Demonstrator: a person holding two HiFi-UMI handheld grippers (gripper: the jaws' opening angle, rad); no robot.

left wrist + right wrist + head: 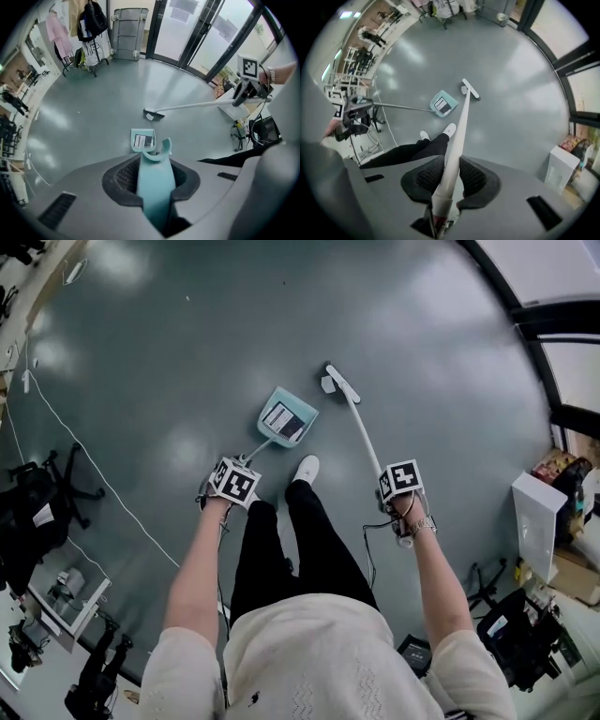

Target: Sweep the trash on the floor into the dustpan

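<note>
A pale teal dustpan (pixel 287 417) rests on the grey floor with a dark flat piece lying in its pan; it shows as the dustpan (pixel 142 140) and the dustpan (pixel 442 103) in the gripper views. My left gripper (pixel 234 482) is shut on the dustpan's teal handle (pixel 156 180). My right gripper (pixel 401 484) is shut on the white broom handle (pixel 453 157). The broom head (pixel 341 382) sits on the floor just right of the dustpan, with a small white scrap of trash (pixel 327 384) against it.
A white cable (pixel 84 457) runs across the floor at left. Black chairs and gear (pixel 33 498) crowd the left edge. A white box (pixel 537 521) and cardboard stand at right. The person's white shoe (pixel 306 469) is just below the dustpan. Glass doors (pixel 197 33) line the far wall.
</note>
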